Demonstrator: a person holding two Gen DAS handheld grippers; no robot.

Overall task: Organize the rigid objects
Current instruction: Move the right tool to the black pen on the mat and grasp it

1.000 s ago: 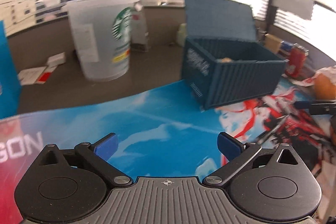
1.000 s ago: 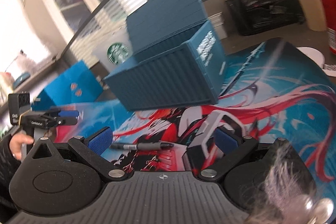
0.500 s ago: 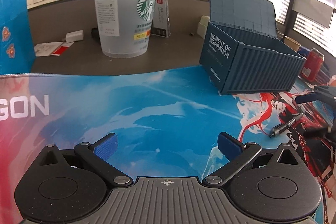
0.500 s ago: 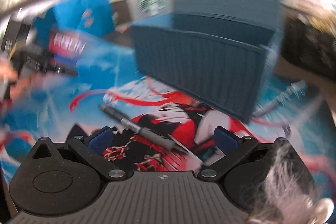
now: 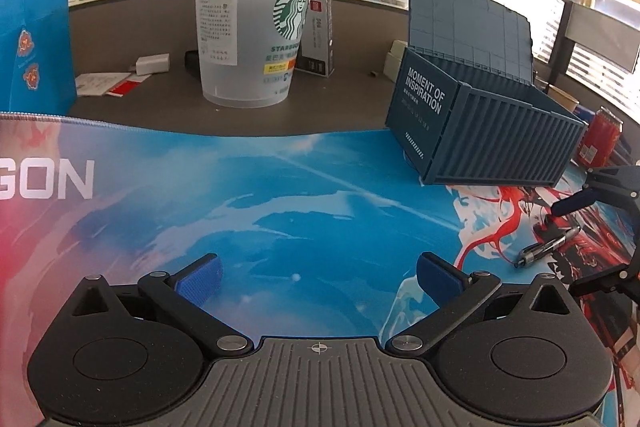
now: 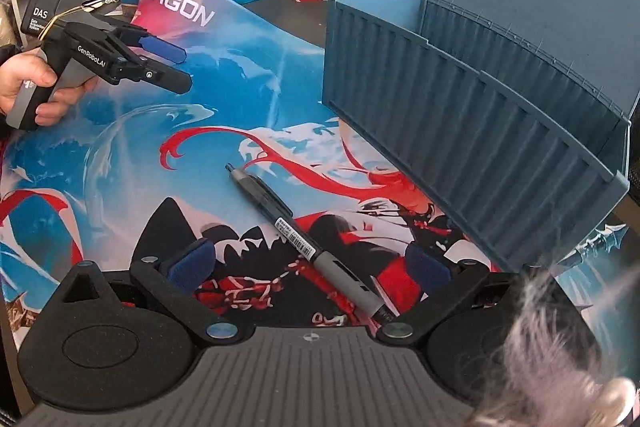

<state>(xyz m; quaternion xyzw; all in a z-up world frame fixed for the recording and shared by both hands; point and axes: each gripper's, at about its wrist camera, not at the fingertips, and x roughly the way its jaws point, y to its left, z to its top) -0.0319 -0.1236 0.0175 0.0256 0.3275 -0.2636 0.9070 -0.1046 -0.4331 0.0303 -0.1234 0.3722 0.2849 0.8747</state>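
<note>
**Right wrist view: tool now squared over the pen**

Item 1. Right tool (image 6: pixel 308 263). Fingers spread wide, nothing between the pads. Half a second ago this view was a smear of motion with the pen lying off to the left of centre; now it is sharp, and the pen's grip end sits between the two blue pads, close to the right one. Judged: the swing has ended and the approach is nearly lined up.

Item 2. Pen (image 6: pixel 296 235). Lies flat on the mat (image 6: pixel 120 155), diagonal, tip pointing up-left and away from the tool. Free of both tools. Just beside the box, not touching it. In the left wrist view it shows small at the far right (image 5: pixel 548 250), under the right tool.

Item 3. Box (image 6: pixel 472 131). Blue, container-style, lid hinged back, open at the top. Contents cannot be told from here. Judged the likely home for the pen.

Item 4. Left tool (image 5: pixel 318 277). Fingers spread, empty, held over bare mat well apart from the pen. It has drawn back and levelled since a second ago, the box now further to its right. Seen from the right wrist in a hand (image 6: pixel 36 83).

Item 5. Cup (image 5: pixel 256 27). Stands on the bench (image 5: pixel 352 99) behind the mat; uninvolved.

Status, judged: pickup not yet made; closing on the barrel is the step in hand.
</note>
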